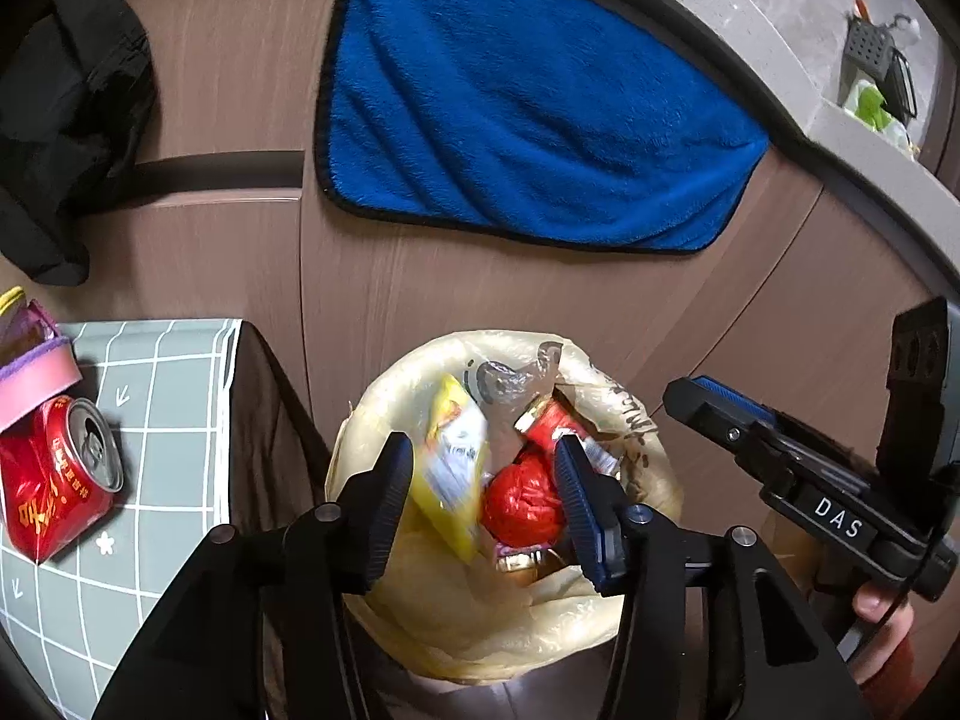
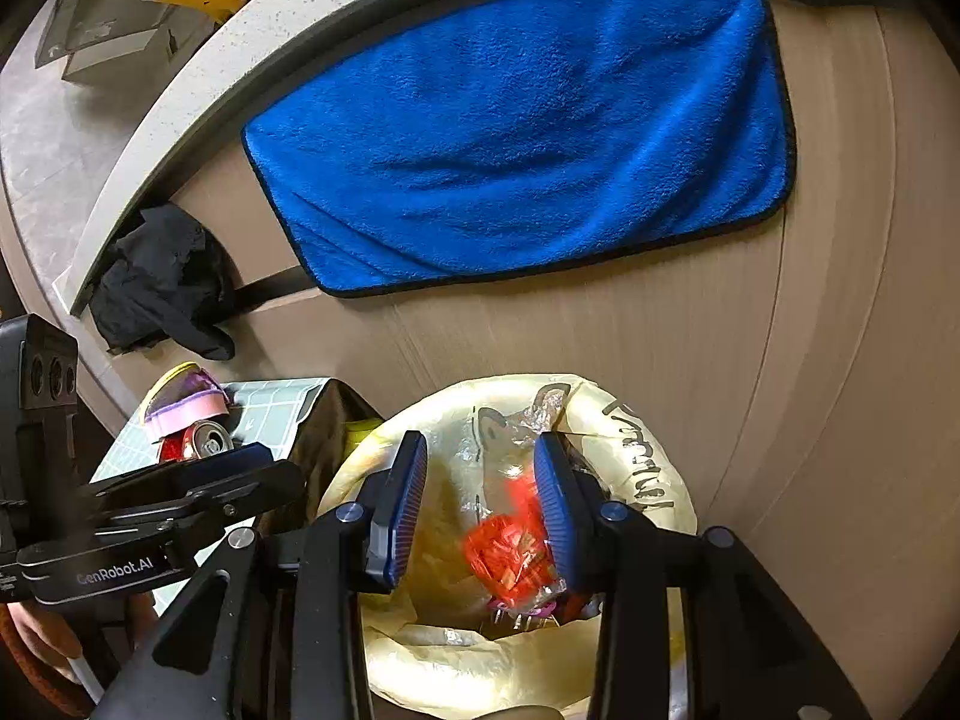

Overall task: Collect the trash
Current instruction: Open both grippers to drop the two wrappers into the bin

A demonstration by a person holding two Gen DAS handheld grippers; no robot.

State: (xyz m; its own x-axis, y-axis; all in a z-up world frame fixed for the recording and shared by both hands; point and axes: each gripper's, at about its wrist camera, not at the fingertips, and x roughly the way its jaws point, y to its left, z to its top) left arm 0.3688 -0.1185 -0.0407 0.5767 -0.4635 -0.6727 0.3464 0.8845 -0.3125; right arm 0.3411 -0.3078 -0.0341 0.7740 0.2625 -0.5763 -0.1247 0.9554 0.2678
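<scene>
A trash bin lined with a pale yellow bag [image 1: 540, 618] stands on the floor against a brown cabinet. It shows in the right wrist view too [image 2: 636, 480]. Inside lie a yellow wrapper [image 1: 453, 468], a crumpled red wrapper [image 1: 519, 504] and a red packet [image 1: 555, 420]. My left gripper [image 1: 483, 501] is open and empty above the bin. My right gripper [image 2: 480, 510] is open above the bin; a blurred red wrapper [image 2: 507, 558] is in the air just below its fingers. A crushed red can [image 1: 57, 474] lies on the grey grid mat [image 1: 168, 396] at left.
A blue towel [image 1: 516, 102] hangs on the cabinet front below a grey countertop [image 1: 750, 30]. A black cloth [image 1: 66, 126] hangs at left. A pink and purple sponge [image 1: 33, 366] lies beside the can. The right gripper's body [image 1: 810, 480] is at right.
</scene>
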